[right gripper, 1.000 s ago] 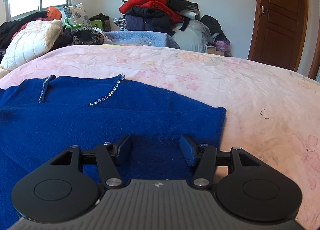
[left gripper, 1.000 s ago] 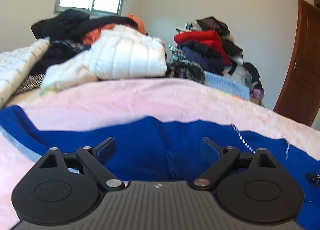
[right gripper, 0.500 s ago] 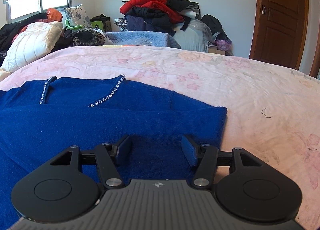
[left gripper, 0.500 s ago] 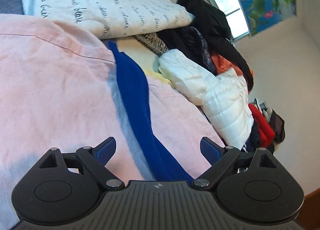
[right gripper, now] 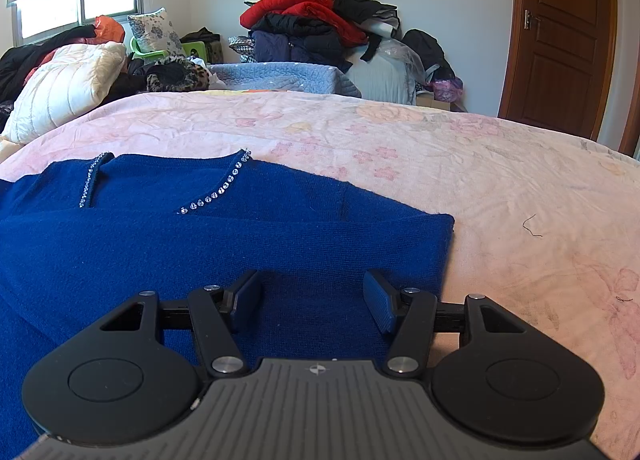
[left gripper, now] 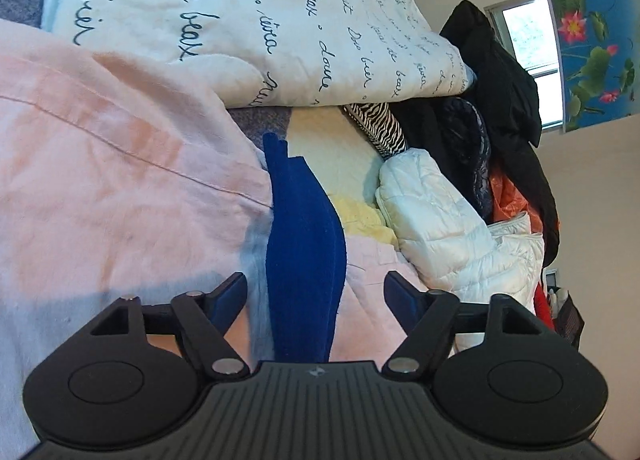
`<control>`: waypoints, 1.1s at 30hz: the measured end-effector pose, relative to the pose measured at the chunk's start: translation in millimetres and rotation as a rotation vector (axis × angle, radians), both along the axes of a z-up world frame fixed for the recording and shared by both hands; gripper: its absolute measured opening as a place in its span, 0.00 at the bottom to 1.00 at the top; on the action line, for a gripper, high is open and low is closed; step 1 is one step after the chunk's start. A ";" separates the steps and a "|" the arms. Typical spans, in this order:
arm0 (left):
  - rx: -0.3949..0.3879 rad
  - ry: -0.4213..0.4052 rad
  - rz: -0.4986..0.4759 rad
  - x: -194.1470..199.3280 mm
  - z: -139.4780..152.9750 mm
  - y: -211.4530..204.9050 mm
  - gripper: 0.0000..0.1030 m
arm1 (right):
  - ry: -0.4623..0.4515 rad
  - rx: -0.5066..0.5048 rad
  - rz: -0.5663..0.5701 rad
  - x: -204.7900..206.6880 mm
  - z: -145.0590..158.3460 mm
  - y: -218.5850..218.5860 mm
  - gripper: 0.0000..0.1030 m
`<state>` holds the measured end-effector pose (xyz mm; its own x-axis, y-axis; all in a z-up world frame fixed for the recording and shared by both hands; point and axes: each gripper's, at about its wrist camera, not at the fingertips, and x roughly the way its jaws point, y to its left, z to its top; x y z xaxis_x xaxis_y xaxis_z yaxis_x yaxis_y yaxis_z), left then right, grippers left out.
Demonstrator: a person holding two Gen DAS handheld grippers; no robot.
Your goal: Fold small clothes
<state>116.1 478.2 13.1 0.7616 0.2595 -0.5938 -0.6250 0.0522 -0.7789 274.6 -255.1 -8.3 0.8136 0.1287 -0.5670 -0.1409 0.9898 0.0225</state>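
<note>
The royal-blue knitted sweater point(right gripper: 224, 244) lies flat on the pink floral bedsheet point(right gripper: 500, 180), its rhinestone-trimmed neckline point(right gripper: 216, 196) on the far side from the camera. On the near side a folded layer runs across the sweater, its edge ending in a square corner towards the brown wooden door point(right gripper: 560, 32).

The right gripper point(right gripper: 312, 300) hovers low over that folded layer, just inside the corner. Its jaws stand apart, blue knit beneath them, nothing pinched between the pads.

The left wrist view is rolled onto its side. The left gripper point(left gripper: 316, 296) has its jaws apart too, and they have just been closing in. A long blue sleeve point(left gripper: 306, 248) of the sweater runs straight up the gap between them, but neither pad presses on it; there is pink sheet on either side of the sleeve.

Beyond the sleeve's cuff sits a white quilt printed with dark cursive script point(left gripper: 248, 20). Beside the sleeve, towards the window, lies a white puffer jacket point(left gripper: 440, 232) with black garments point(left gripper: 500, 72) heaped behind it. Against the far wall from the sweater, a pile of red and dark clothes point(right gripper: 316, 20) is stacked up.
</note>
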 end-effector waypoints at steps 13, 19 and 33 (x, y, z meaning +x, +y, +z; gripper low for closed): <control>0.331 0.020 -0.132 25.0 53.5 -38.9 0.04 | 0.000 -0.001 0.000 0.2 -0.2 0.0 0.59; 0.653 -0.208 -0.476 59.1 115.0 -195.3 0.04 | 0.000 0.000 -0.001 0.3 -0.1 -0.3 0.60; 1.367 0.164 -1.185 89.1 -2.7 -513.7 0.07 | 0.004 0.029 0.009 0.8 -0.4 -1.5 0.64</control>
